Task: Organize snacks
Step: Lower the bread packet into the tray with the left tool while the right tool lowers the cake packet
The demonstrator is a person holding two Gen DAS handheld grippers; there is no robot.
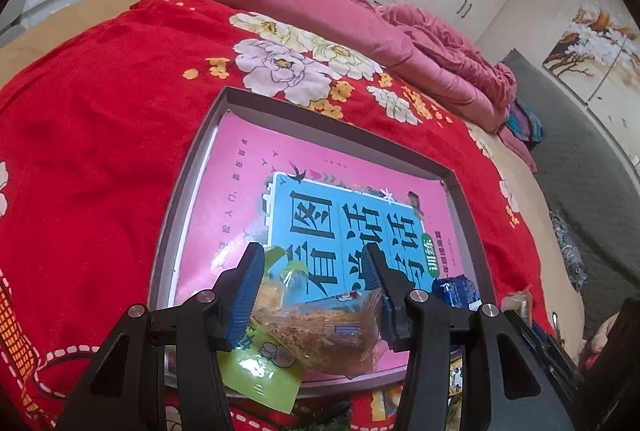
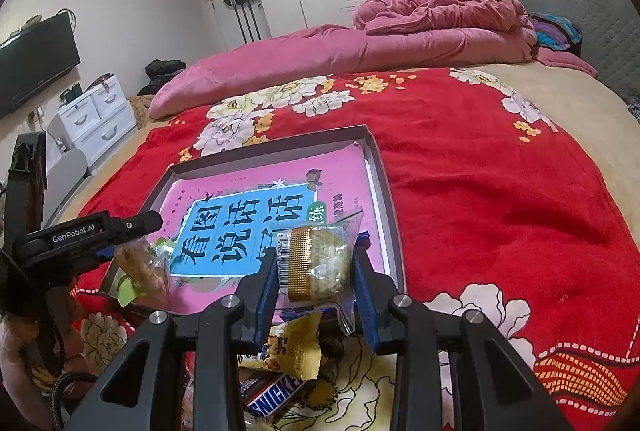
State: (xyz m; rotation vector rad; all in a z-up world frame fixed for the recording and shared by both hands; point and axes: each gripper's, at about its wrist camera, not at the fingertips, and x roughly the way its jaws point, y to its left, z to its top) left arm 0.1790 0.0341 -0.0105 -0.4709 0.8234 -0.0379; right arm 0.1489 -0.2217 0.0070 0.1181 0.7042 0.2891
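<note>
Left wrist view: a wrapped snack cake (image 1: 320,327) is being pinched by the left gripper (image 1: 316,295) over the near edge of the shallow box (image 1: 460,191). A clear-wrapped pastry (image 2: 316,263) is being gripped by the right gripper (image 2: 316,295) above the box's near right corner. Slippery wrappers are being squeezed loosely; either snack could slide out short of the box, onto the red blanket (image 2: 500,191).

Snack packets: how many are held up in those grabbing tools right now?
2. A clear-wrapped pastry sits in the left tool; a gold-trimmed pastry packet in the right tool. More snacks lie below on the blanket, partly hidden.
</note>
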